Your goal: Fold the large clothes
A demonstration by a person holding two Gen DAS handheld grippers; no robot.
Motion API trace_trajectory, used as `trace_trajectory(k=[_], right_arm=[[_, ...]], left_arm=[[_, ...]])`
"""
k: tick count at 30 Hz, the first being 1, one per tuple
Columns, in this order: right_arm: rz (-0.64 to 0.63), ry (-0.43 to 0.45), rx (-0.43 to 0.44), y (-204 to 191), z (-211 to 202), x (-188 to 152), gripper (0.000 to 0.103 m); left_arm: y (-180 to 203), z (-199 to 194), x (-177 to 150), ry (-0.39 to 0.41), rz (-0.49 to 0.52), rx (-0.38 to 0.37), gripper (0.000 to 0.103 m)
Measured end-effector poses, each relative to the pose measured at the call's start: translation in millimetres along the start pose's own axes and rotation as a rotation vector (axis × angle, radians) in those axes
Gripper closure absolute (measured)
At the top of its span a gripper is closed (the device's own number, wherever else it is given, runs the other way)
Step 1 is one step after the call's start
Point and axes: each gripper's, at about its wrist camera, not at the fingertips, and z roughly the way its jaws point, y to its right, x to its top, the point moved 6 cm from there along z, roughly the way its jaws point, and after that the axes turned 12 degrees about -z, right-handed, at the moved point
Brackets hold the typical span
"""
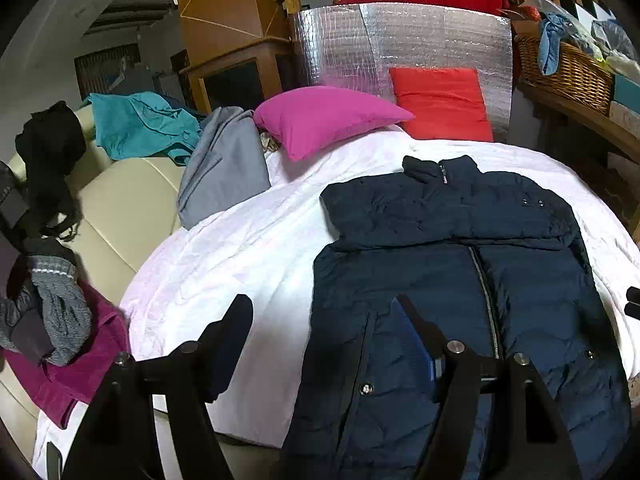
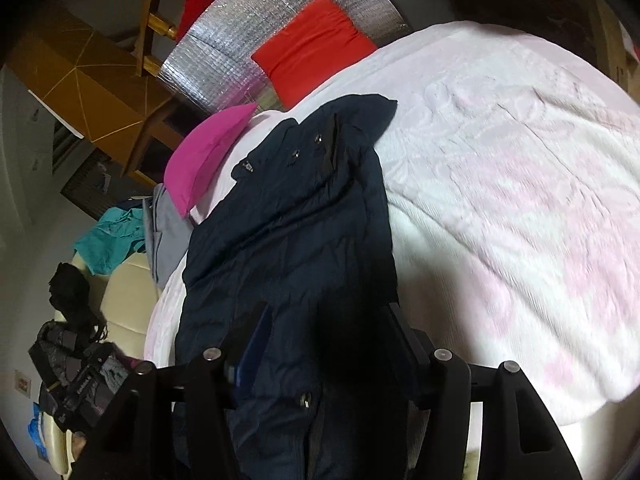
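Observation:
A navy puffer jacket (image 1: 440, 280) lies front-up on the white bed cover (image 1: 240, 248), zipper closed and both sleeves folded across its chest. My left gripper (image 1: 324, 316) hovers open over the jacket's lower left edge, nothing between its fingers (image 1: 236, 320). In the right wrist view the same jacket (image 2: 288, 232) stretches away from the camera with its collar at the far end. My right gripper (image 2: 326, 320) stands open above the jacket's lower right part. The fabric lies under the fingers (image 2: 400, 328), and I see no pad pressing on it.
A pink pillow (image 1: 320, 120) and a red pillow (image 1: 440, 104) lean at the bed's head against a silver foil panel (image 1: 400, 40). Grey cloth (image 1: 224, 168), teal cloth (image 1: 140, 124) and dark items lie on a cream sofa (image 1: 124, 200) to the left. A wicker basket (image 1: 568, 72) stands right.

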Motion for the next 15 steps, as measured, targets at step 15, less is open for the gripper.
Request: trace_trajectory(k=[15], right_arm=[[0.039,0.021,0.045,6,-24,-21,0.041]], left_arm=[[10,-4,-15,-0.016,0.028,0.022,0.03]])
